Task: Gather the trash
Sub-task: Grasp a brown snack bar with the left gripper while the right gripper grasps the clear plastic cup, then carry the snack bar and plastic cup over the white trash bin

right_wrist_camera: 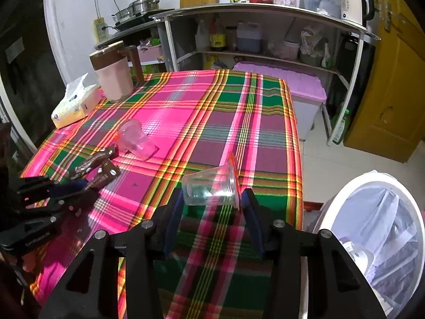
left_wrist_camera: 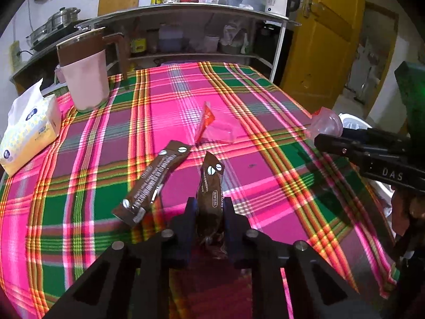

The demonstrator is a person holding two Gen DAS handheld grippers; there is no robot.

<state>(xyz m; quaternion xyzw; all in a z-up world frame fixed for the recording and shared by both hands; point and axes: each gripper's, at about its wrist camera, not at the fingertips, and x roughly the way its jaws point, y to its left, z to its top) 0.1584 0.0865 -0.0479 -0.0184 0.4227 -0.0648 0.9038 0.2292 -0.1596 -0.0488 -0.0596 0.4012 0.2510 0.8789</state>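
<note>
At lower centre of the left wrist view, the left gripper (left_wrist_camera: 209,207) is nearly closed, pinching a brown coffee sachet (left_wrist_camera: 211,186) above the pink-and-green plaid table (left_wrist_camera: 265,159); a second brown sachet (left_wrist_camera: 154,183) lies just left. At lower centre of the right wrist view, the right gripper (right_wrist_camera: 212,199) clamps a clear plastic cup (right_wrist_camera: 209,187) on its side; a white lined bin (right_wrist_camera: 372,228) sits lower right.

A table under pink-and-green plaid cloth (right_wrist_camera: 202,122) carries a pink jug (right_wrist_camera: 114,79) and tissue box (right_wrist_camera: 75,106) at its far-left corner, a brown wrapper (left_wrist_camera: 151,183) and a toppled clear cup (right_wrist_camera: 136,139).
</note>
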